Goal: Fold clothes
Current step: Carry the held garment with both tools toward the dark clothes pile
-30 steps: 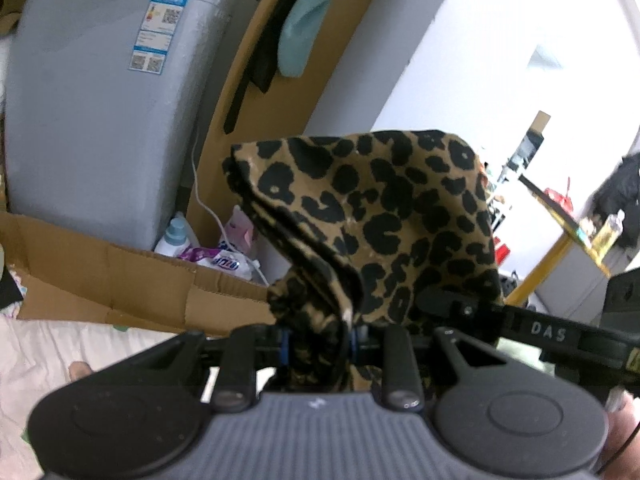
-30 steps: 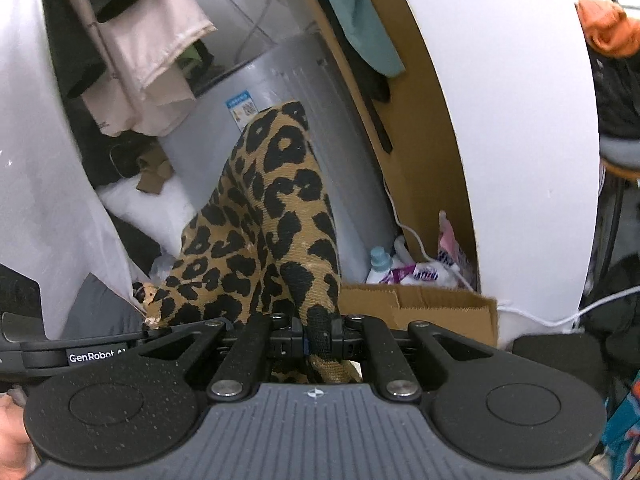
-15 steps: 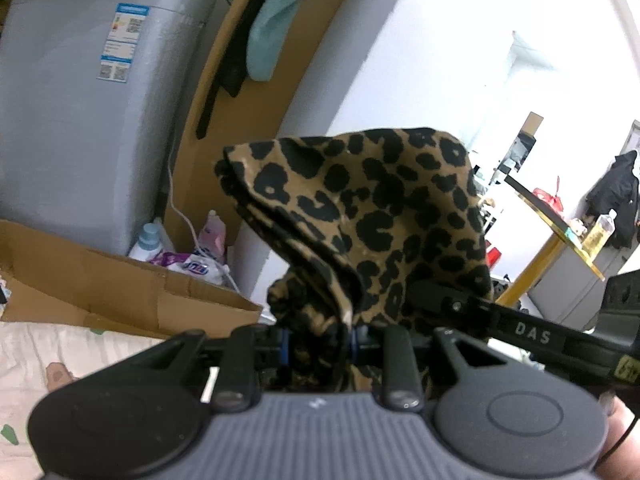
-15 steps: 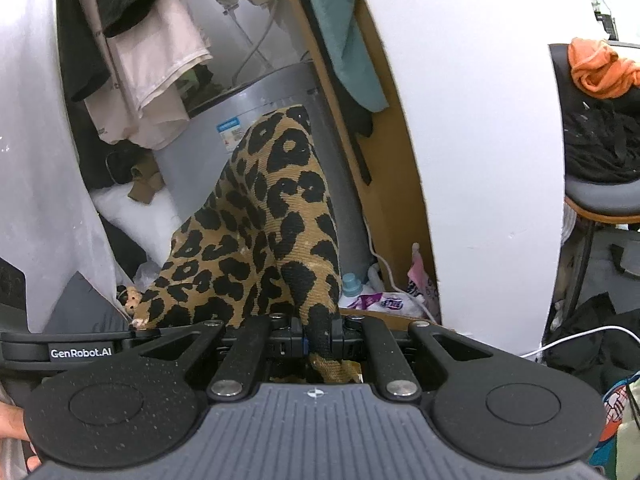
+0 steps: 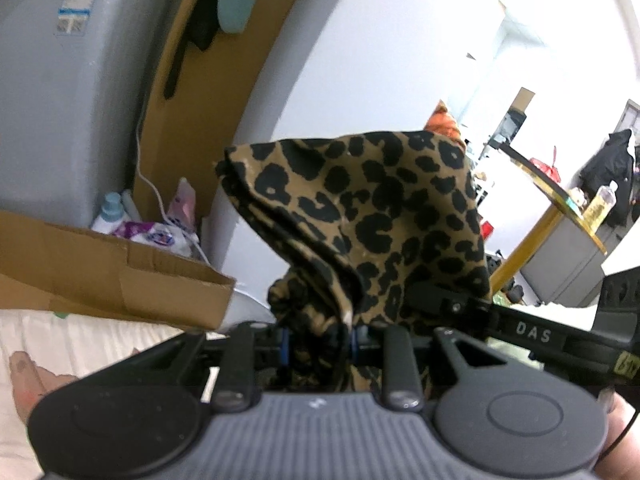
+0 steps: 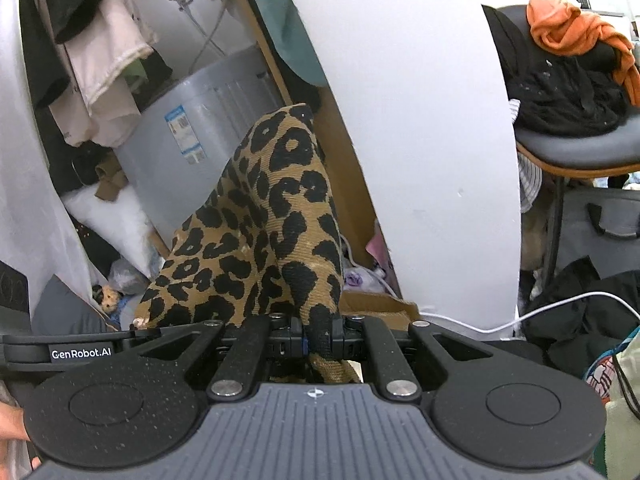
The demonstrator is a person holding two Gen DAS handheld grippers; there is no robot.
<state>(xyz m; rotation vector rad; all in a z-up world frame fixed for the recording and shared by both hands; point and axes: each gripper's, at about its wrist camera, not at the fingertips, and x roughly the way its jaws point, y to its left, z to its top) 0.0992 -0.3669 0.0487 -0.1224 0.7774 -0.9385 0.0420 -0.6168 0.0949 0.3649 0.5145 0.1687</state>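
A leopard-print garment (image 5: 372,216) is held up in the air between both grippers. My left gripper (image 5: 318,334) is shut on a bunched part of it, and the cloth rises in folds in front of the camera. My right gripper (image 6: 320,334) is shut on another part of the same garment (image 6: 272,232), which stands up and drapes to the left. The right gripper's body (image 5: 520,332) shows at the right of the left wrist view, and the left gripper's body (image 6: 80,350) at the left of the right wrist view. The fingertips are hidden by cloth.
A grey washing machine (image 5: 60,92) and a cardboard box (image 5: 120,276) with bottles stand behind. A pale bedsheet (image 5: 48,340) lies below left. A white curved wall (image 6: 420,140), a chair piled with black and orange clothes (image 6: 572,80), hanging clothes (image 6: 100,60) and a white cable (image 6: 560,308) surround.
Both views have swung to the right: the washing machine and box shifted left, and the chair with clothes came into the right wrist view. The garment stays gripped by both.
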